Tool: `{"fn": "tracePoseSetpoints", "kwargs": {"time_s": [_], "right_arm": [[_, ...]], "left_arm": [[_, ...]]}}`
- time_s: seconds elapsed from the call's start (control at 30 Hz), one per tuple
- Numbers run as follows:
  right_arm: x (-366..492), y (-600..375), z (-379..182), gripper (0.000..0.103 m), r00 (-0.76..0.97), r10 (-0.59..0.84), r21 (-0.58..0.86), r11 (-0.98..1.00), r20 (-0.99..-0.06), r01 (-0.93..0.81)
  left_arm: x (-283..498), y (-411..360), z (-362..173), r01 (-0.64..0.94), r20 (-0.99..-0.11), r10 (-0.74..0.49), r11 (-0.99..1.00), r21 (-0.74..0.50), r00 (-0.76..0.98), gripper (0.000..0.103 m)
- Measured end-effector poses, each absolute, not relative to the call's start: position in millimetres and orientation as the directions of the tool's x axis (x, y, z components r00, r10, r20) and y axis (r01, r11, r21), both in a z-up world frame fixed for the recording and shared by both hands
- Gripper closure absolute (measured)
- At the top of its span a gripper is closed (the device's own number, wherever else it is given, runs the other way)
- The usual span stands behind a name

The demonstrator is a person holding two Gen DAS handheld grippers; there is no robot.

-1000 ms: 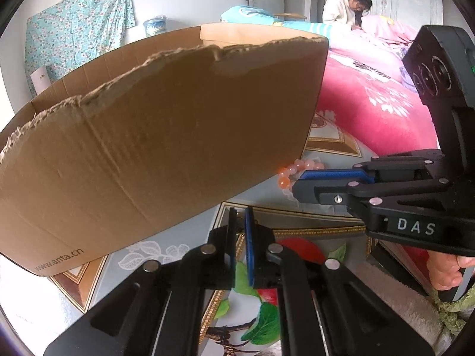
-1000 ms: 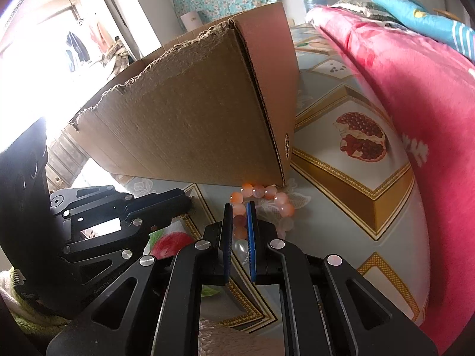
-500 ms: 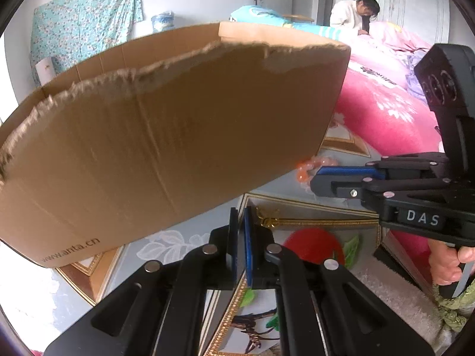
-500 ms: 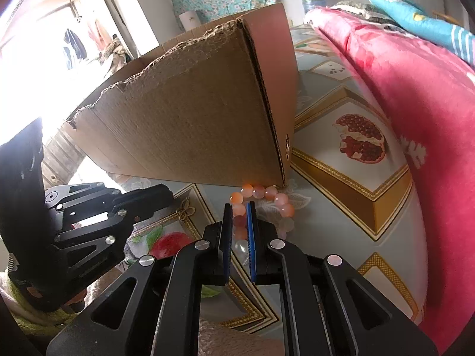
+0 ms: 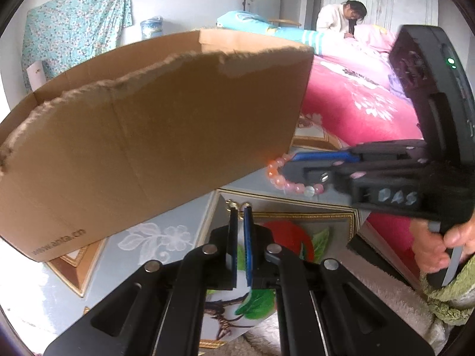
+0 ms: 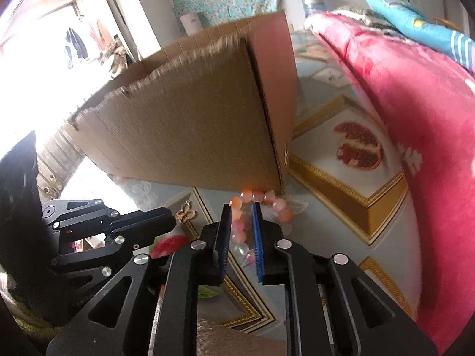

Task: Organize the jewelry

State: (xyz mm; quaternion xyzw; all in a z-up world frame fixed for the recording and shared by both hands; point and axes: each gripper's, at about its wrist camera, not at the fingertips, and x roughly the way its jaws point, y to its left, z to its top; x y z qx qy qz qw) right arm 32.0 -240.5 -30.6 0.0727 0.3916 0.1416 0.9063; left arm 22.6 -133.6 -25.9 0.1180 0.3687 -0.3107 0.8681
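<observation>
Pink quilt (image 5: 356, 112), seated woman (image 5: 338, 17)

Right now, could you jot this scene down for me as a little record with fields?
Jewelry: pink-orange bead bracelet, lifted, looped around the right gripper's finger
Right gripper: jaws slightly apart, beads between
Left gripper: shut, holding nothing
Container: torn-edged brown cardboard box, open top
Surface: fruit-patterned gold-trimmed cloth
Beside: pink floral blanket

Black angular frames, silver screw heads, blue ribbed pads (image 6: 224, 231) (white "DAS" lettering beside the green sleeve (image 5: 451, 290)), bare-skinned hand (image 5: 439, 246)
</observation>
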Motion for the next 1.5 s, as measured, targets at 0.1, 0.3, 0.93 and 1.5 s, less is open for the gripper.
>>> {"fn": "tracePoseSetpoints", "kwargs": {"time_s": [0.1,0.3,0.93,1.5], "right_arm": [[23.9,-237.5,-19.4,0.075,0.671,0.346,0.233,0.938,-0.656,-0.256],[24.3,-208.6,-23.8,0.073,0.614,0.382,0.159,0.909,-0.691,-0.386],[47.0,-156.1,-45.4,0.081,0.638,0.19,-0.039,0.945,-0.747,-0.326],[57.3,-169.9,-39.1,0.09,0.614,0.203,-0.003,0.948,-0.763,-0.317]], "left_arm": [[23.8,-122.3,-22.0,0.607,-0.705,-0.445,0.794,-0.024,0.553,0.099],[29.2,-102.2,-22.6,0.566,-0.703,-0.419,0.824,-0.029,0.574,0.099],[37.2,-88.8,-31.3,0.547,-0.705,-0.435,0.833,-0.08,0.56,0.099],[38.4,-87.1,-32.3,0.542,-0.706,-0.435,0.836,-0.086,0.559,0.099]]}}
